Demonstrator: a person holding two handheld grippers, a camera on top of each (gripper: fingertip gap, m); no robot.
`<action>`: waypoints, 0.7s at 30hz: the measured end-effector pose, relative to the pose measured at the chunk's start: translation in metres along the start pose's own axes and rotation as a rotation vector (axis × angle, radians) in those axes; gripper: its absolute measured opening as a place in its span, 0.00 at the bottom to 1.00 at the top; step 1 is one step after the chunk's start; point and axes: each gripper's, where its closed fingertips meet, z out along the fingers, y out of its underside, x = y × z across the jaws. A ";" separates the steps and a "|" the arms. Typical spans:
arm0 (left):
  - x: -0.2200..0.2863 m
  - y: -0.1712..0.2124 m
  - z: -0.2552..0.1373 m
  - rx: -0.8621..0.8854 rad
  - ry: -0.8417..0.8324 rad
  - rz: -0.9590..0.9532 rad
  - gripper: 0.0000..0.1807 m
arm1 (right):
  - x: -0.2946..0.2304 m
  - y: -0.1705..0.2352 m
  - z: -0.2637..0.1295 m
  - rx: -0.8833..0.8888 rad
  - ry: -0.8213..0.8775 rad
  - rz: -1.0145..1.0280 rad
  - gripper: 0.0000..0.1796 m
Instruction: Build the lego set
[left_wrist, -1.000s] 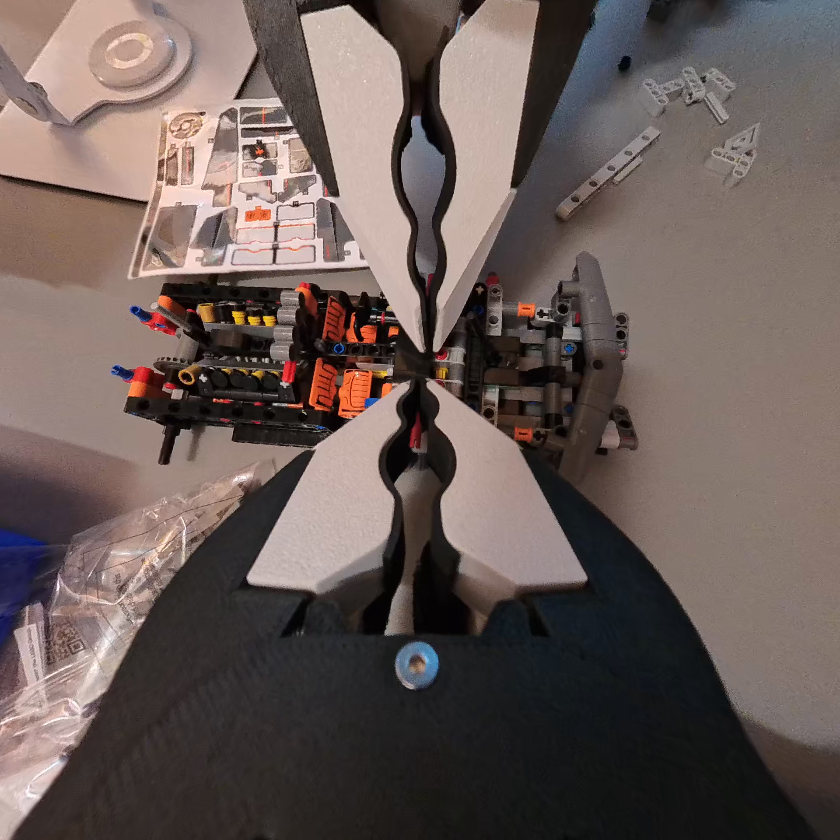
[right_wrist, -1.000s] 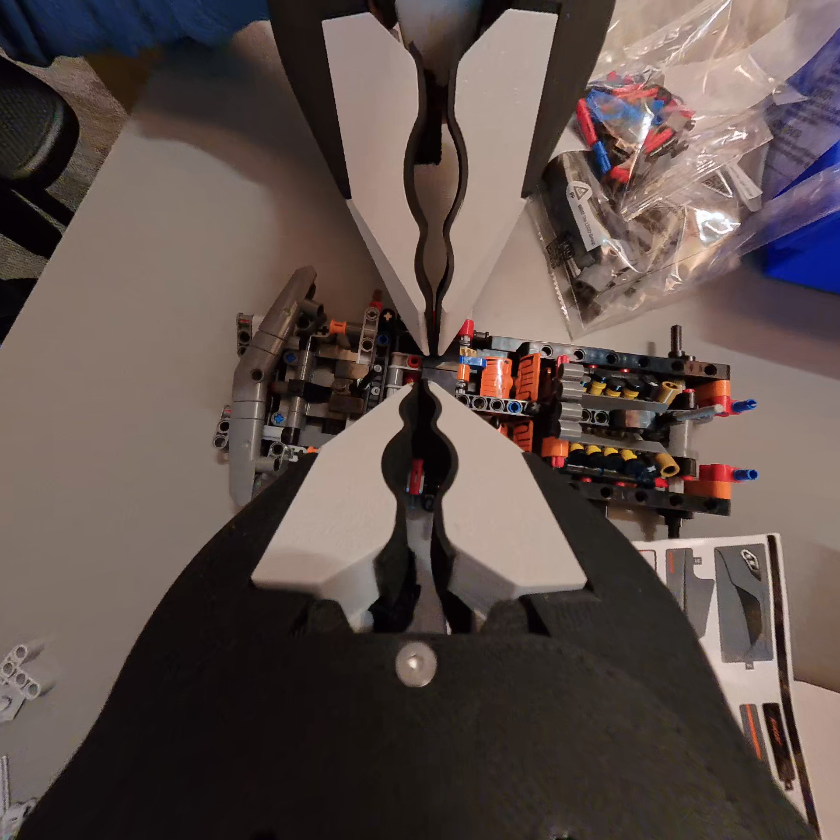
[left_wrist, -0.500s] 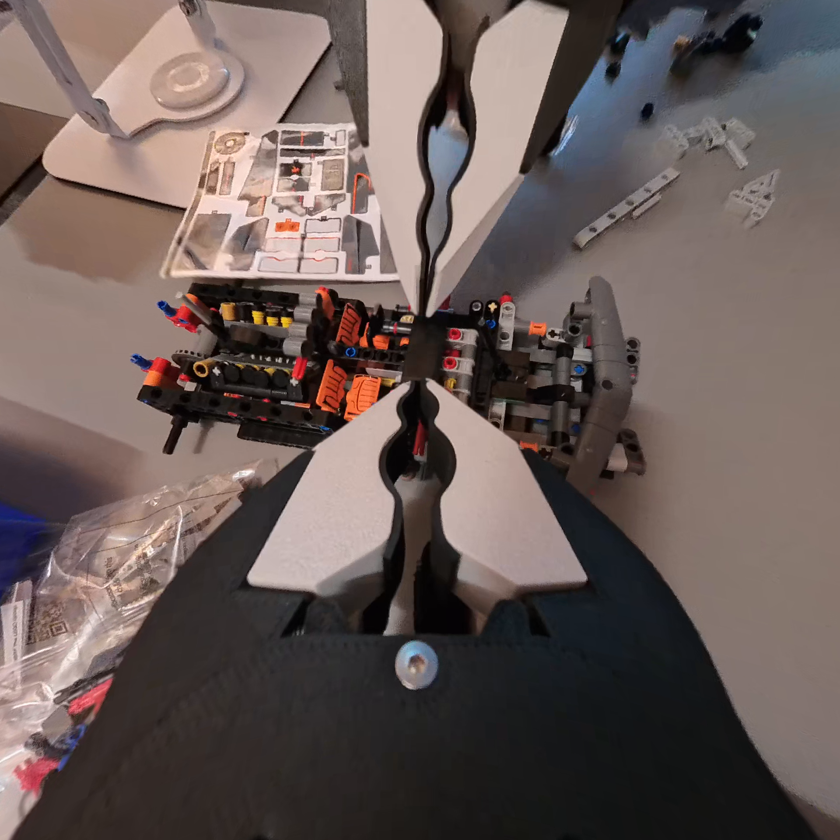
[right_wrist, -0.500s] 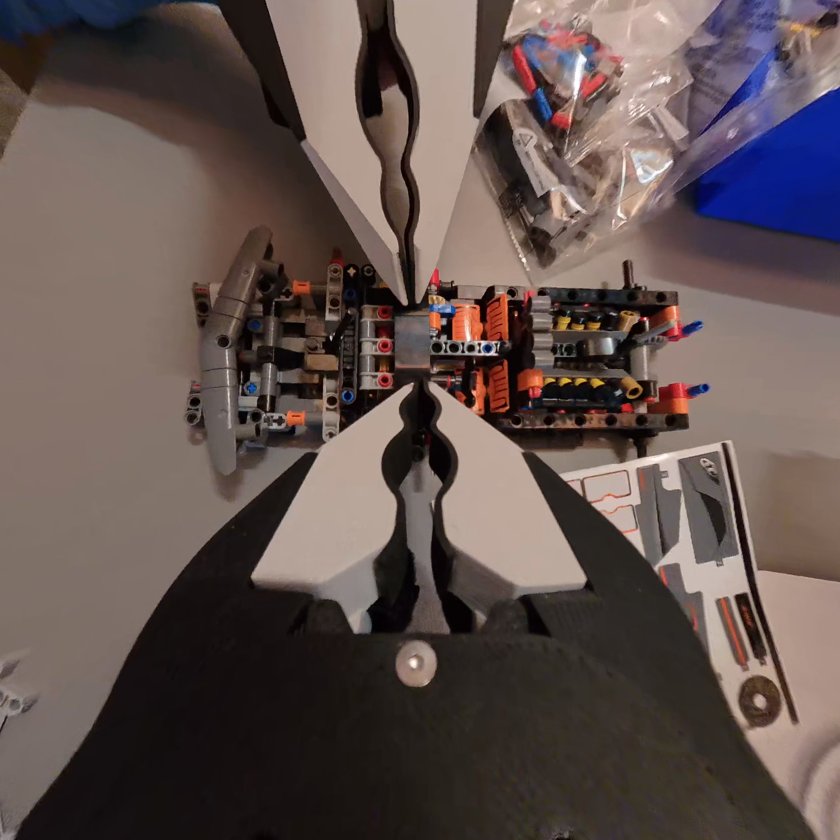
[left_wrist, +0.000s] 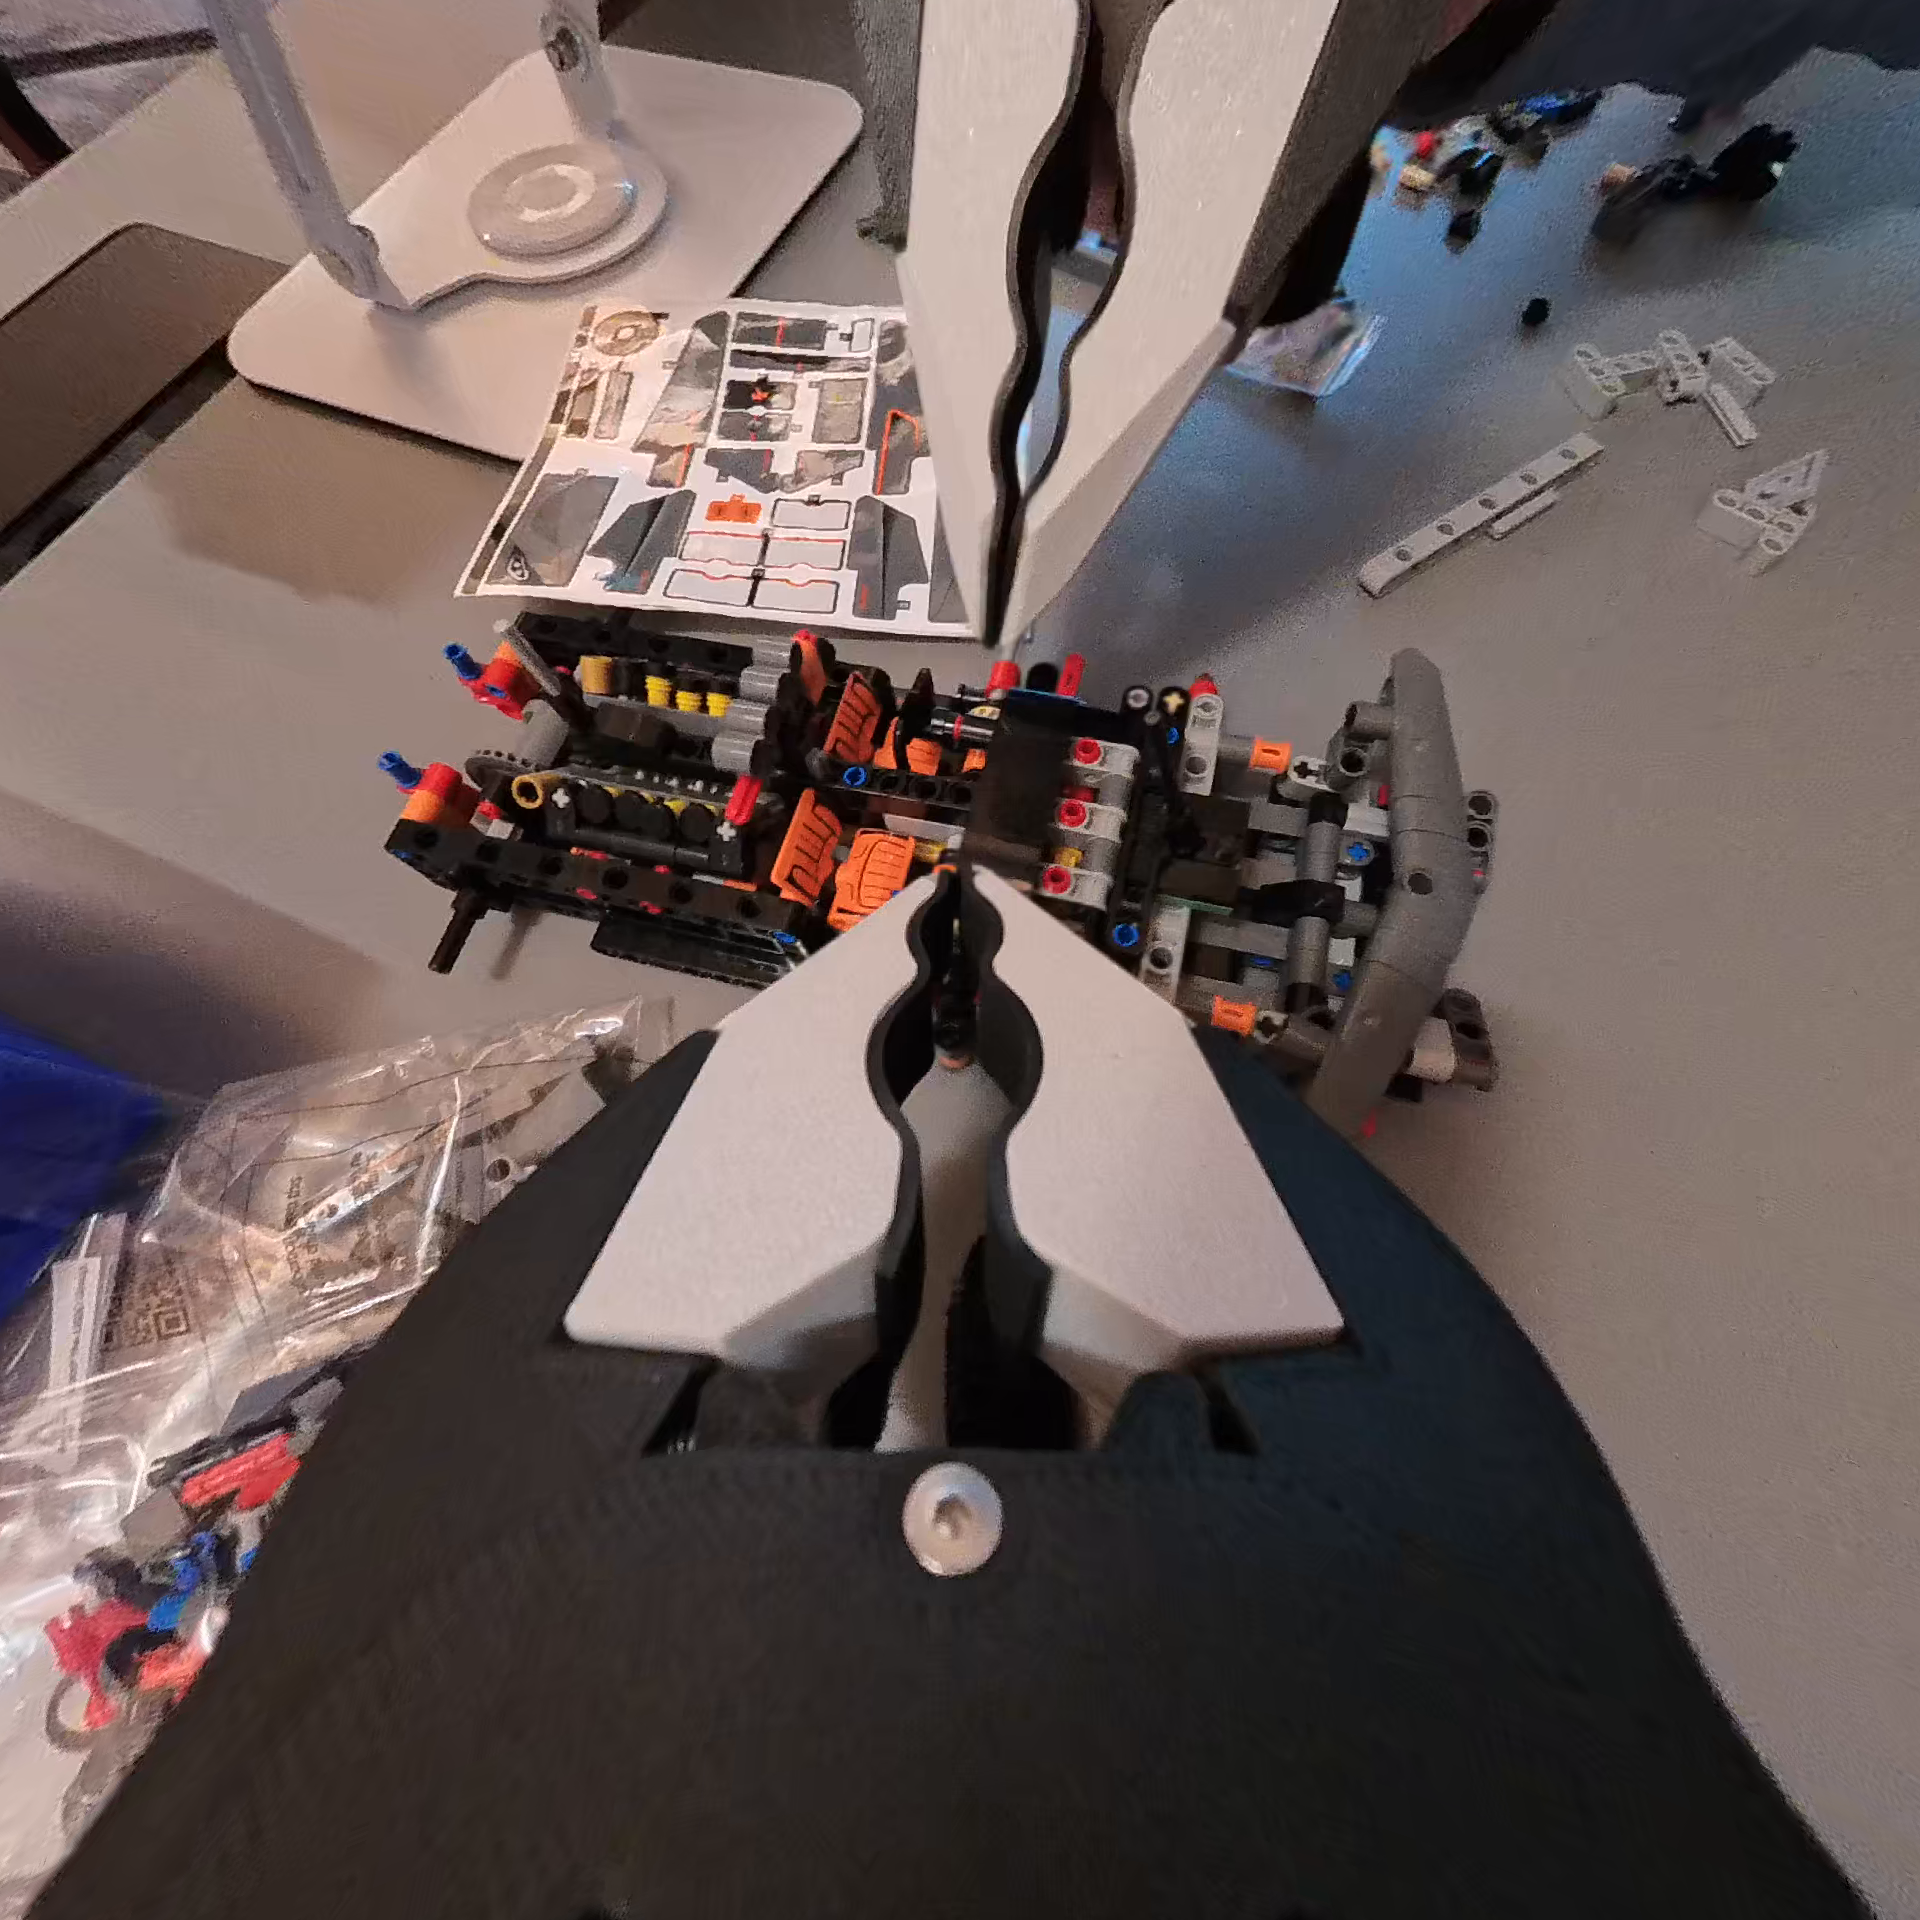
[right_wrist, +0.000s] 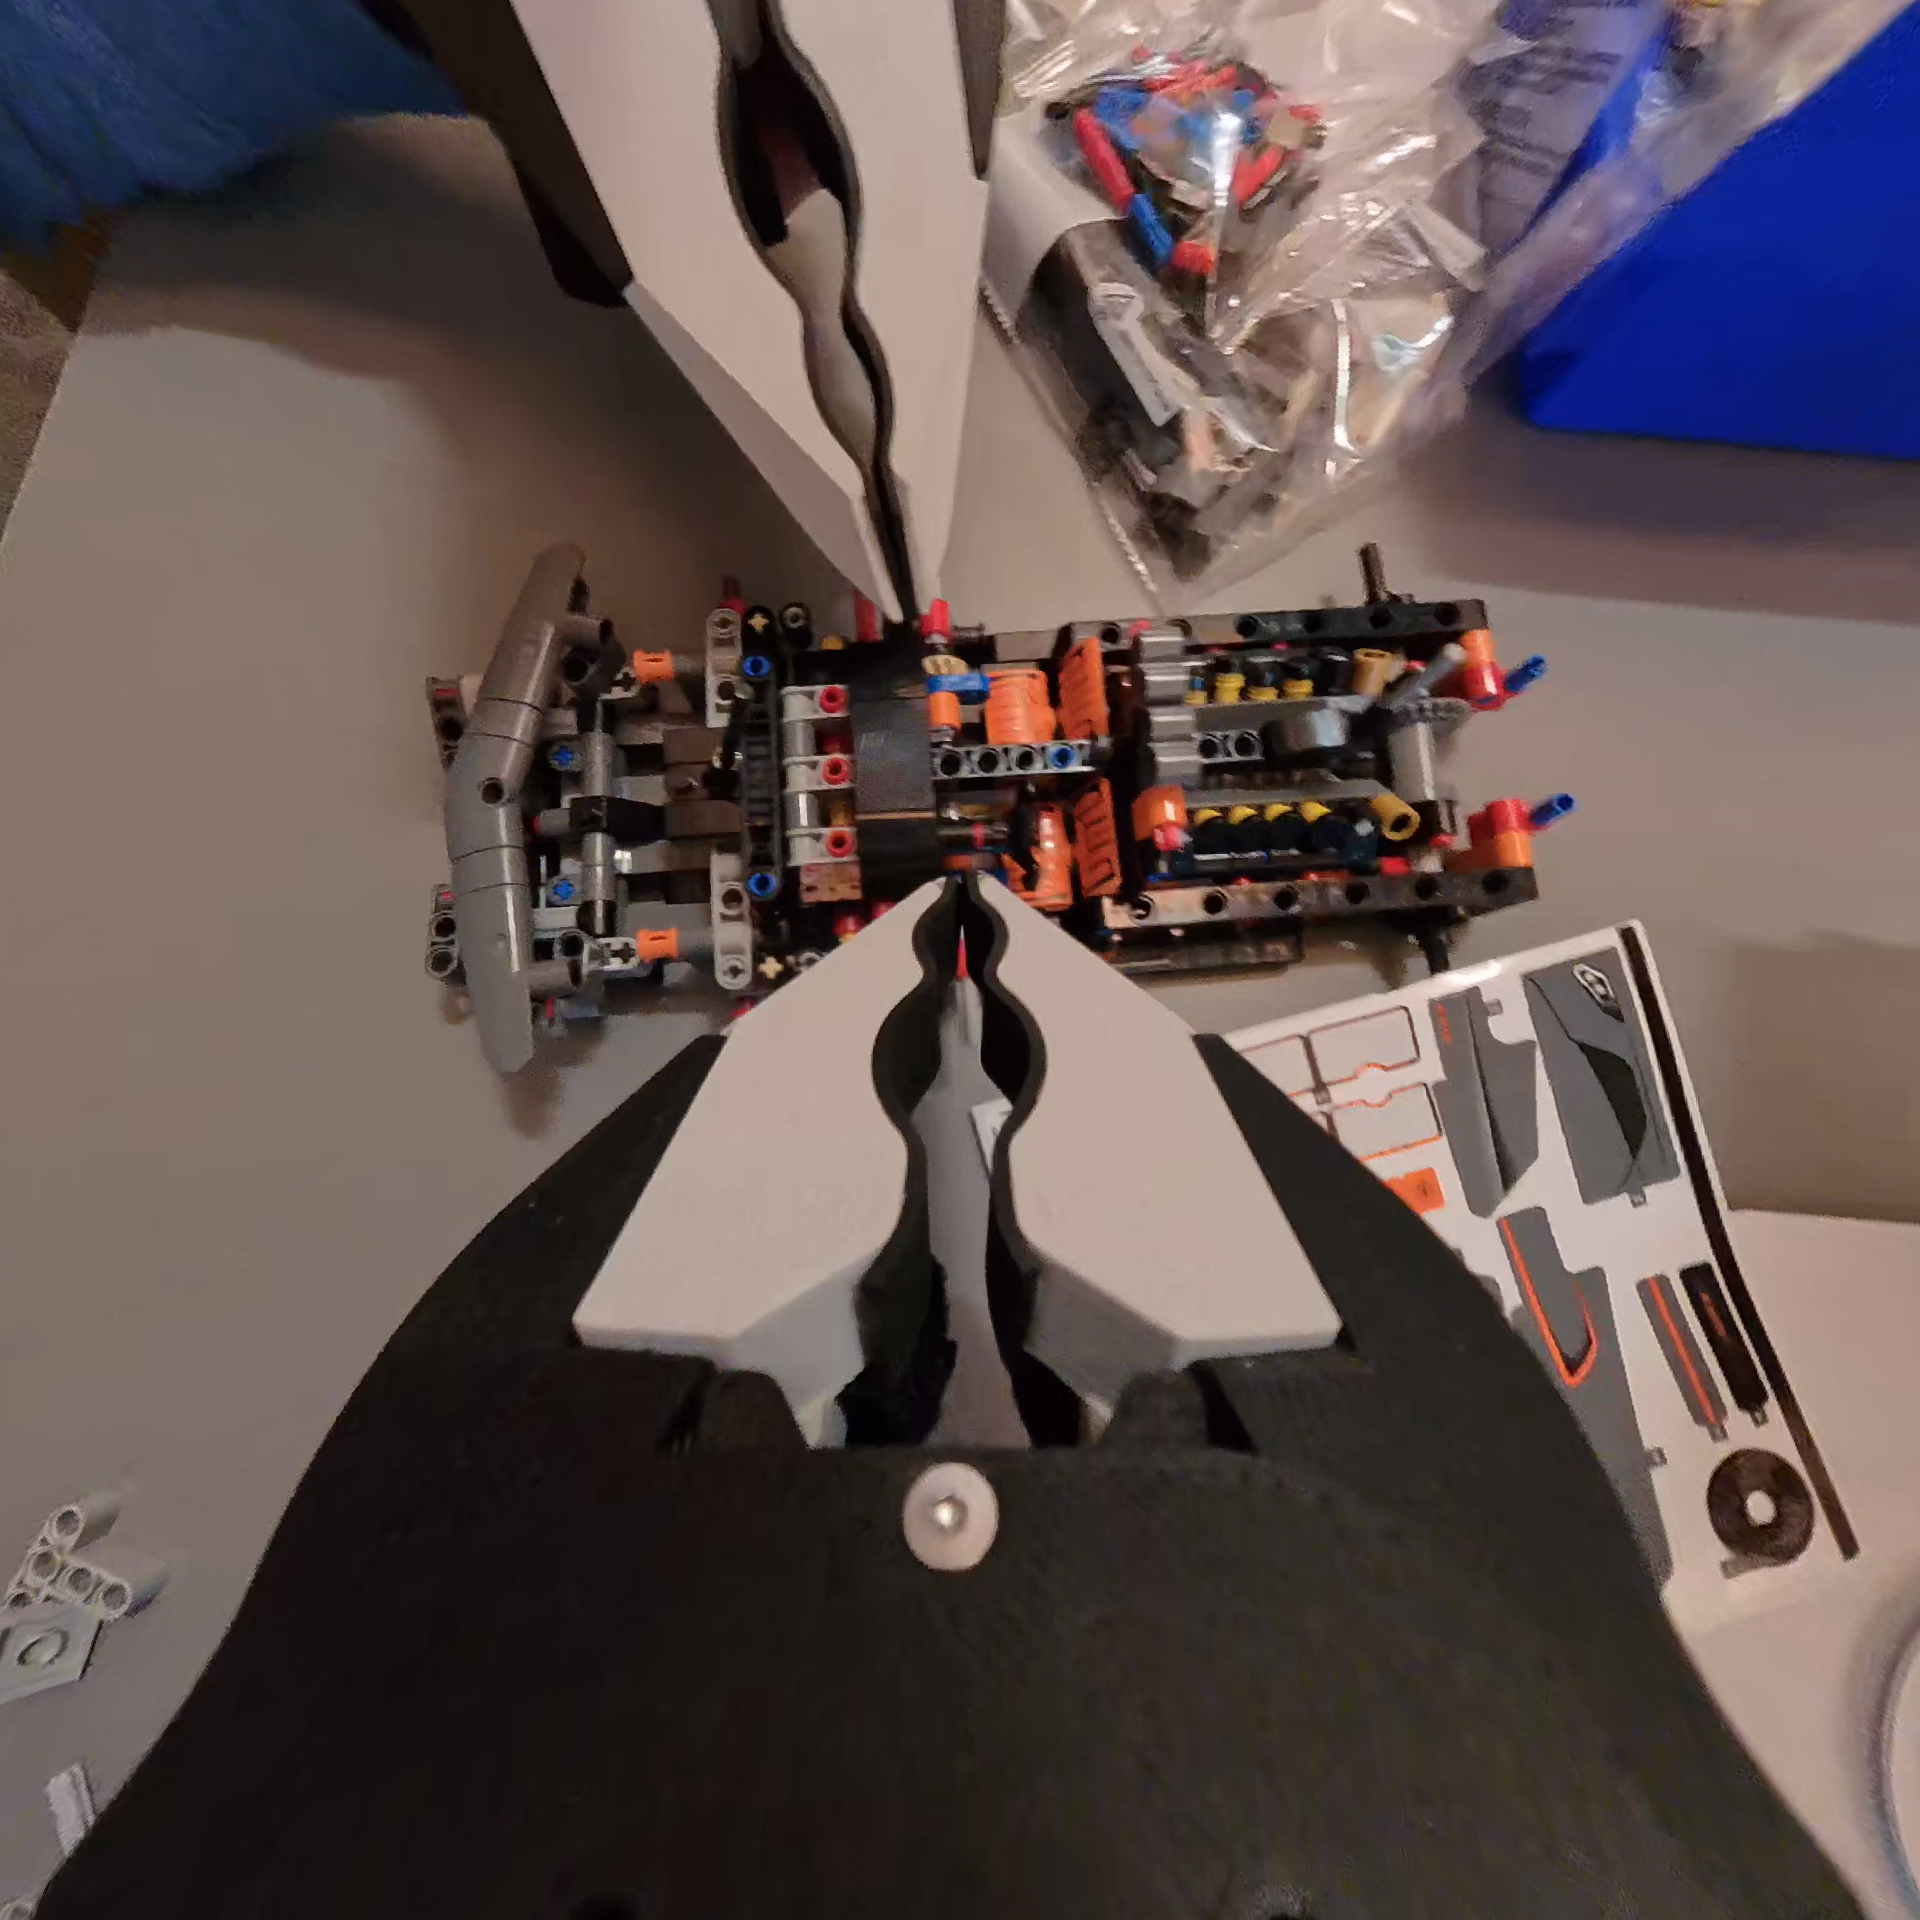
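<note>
A: Grey worktop (left_wrist: 1662, 935) carries every item. Where is the lego model?

B: The lego model (left_wrist: 935, 810), a partly built chassis in black, grey and orange, lies flat at the centre of the worktop, its curved grey bumper (left_wrist: 1413, 862) at one end.

A: State of the left gripper?

B: The left gripper (left_wrist: 954, 881) has its fingers (left_wrist: 1091, 1060) closed tip to tip, empty, with the tips over the near edge of the lego model at mid-length. Contact with it cannot be confirmed.

A: And the right gripper?

B: The right gripper (right_wrist: 958, 883) matches: fingers closed together, nothing gripped, tips at the opposite edge of the lego model, facing the left gripper across it.

A: Items around the lego model?

B: A sticker sheet (left_wrist: 727, 468) lies just beside the lego model on the right gripper's side. Beyond that sheet stands a white stand base (left_wrist: 582, 239). Clear parts bags (right_wrist: 1226, 270) lie near the lego model on the left gripper's side, with a blue box (right_wrist: 1745, 312) beside them. Loose light grey pieces (left_wrist: 1662, 384) and a long grey beam (left_wrist: 1475, 514) lie apart from the bumper end.
</note>
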 end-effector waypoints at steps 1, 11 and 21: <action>-0.002 -0.001 0.000 0.001 -0.005 0.000 0.00 | 0.004 0.000 -0.002 0.013 0.009 0.013 0.00; -0.006 -0.016 0.009 0.023 -0.030 0.050 0.00 | 0.018 0.007 0.002 -0.001 0.053 0.002 0.02; -0.011 -0.018 0.034 -0.045 -0.072 0.172 0.00 | 0.016 0.007 0.014 0.005 0.022 0.005 0.02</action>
